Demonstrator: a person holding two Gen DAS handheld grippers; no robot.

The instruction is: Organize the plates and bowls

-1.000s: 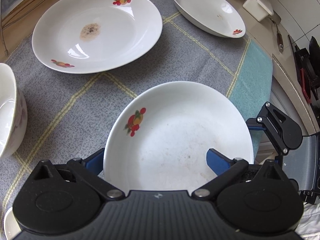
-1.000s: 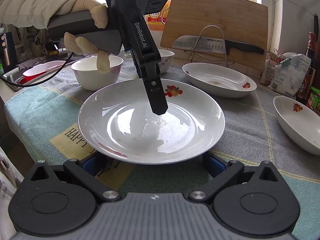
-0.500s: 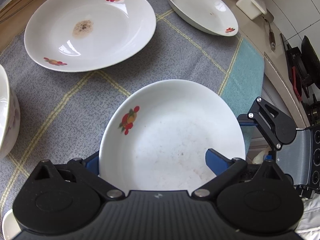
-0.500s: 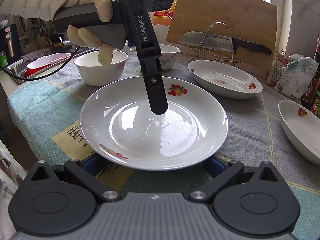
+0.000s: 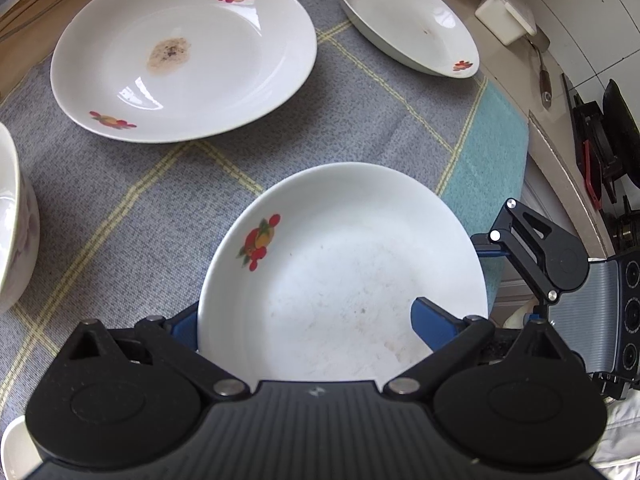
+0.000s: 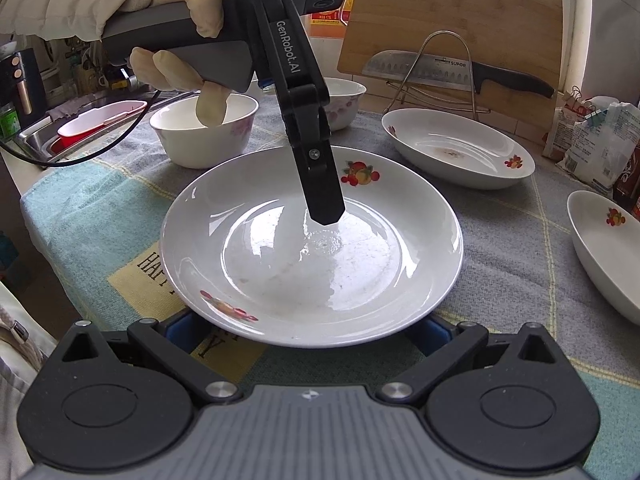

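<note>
- Left gripper [image 5: 312,320] pinched the near rim of a fruit-print plate [image 5: 344,272], one blue finger [image 5: 430,320] inside it, the other under, low centre of frame.
- Right gripper [image 6: 308,328]: fingers spread beside the same plate's rim; whether they gripped, I could not tell.
- Stained plate [image 5: 184,52] lay upper left, oval dish [image 5: 404,20] upper right, on the cloth [image 5: 360,120].
- Likely step: carrying the plate to stack it. Next: line it over the stained plate and lower it level.
</note>
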